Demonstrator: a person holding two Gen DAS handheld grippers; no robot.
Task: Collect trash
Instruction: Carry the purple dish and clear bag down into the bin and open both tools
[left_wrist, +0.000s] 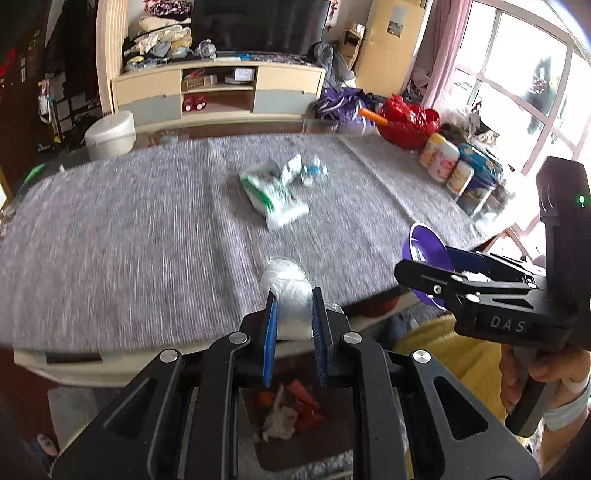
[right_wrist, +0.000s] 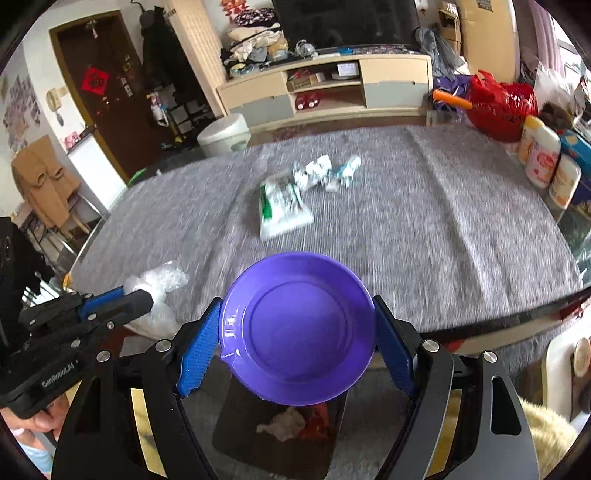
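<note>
Table (right_wrist: 461, 236) covered edge to edge with a grey woven cloth (left_wrist: 129, 236); motion blur softens detail. Near centre lies a white-and-green packet (right_wrist: 282, 208), flat; at its one o'clock, just beside it, a cluster of crumpled white-and-blue wrappers (right_wrist: 328, 171). At three o'clock along the table's edge stand pale bottles (right_wrist: 541, 157) with pink and orange labels, close together, beside a blue box (right_wrist: 574, 147); at two o'clock, at the far corner, a red mesh basket (right_wrist: 498, 107). A glass rim shows bare beyond the cloth at four o'clock.
</note>
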